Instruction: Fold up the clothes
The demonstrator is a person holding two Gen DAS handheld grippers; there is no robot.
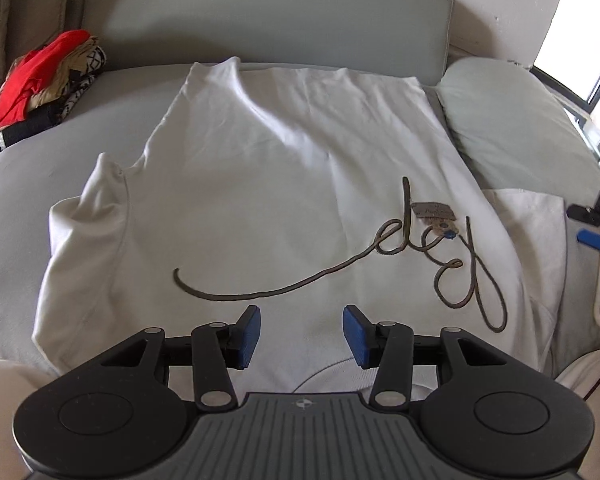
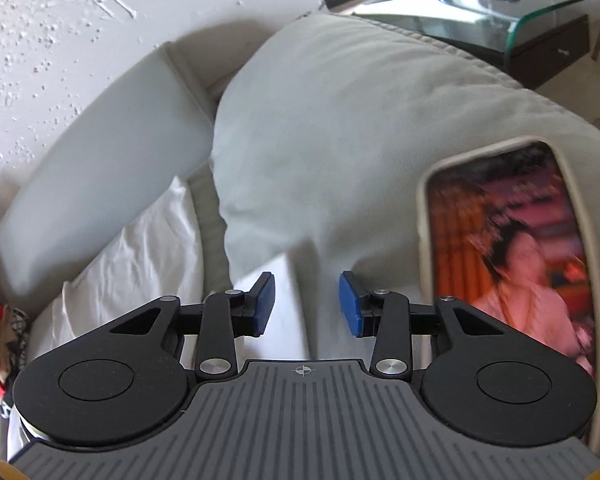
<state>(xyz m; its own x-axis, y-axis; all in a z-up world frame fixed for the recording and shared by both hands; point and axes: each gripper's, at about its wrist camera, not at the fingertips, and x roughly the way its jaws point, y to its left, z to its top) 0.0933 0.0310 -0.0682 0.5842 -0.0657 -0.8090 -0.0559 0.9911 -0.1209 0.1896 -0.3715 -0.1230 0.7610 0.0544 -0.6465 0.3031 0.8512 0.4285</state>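
Currently white t-shirt (image 1: 260, 184) lies spread on bed (image 1: 16, 184), left sleeve bunched. Left hand-held gripper (image 1: 301, 334) hovers apart over collar, empty. Right hand-held gripper (image 2: 307, 304) apart, aimed toward pillow (image 2: 340, 140); risk: nudging phone (image 2: 508, 264), missing shirt edge, uneven fold.

Before you: matt, creased white cloth T-shirt (image 1: 260, 184); rough textured wall (image 2: 60, 20); glossy glass table (image 2: 520, 8); matt fabric pillow (image 2: 360, 140).

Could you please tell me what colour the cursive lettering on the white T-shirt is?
The lettering is dark grey-brown, clearest in the left wrist view.
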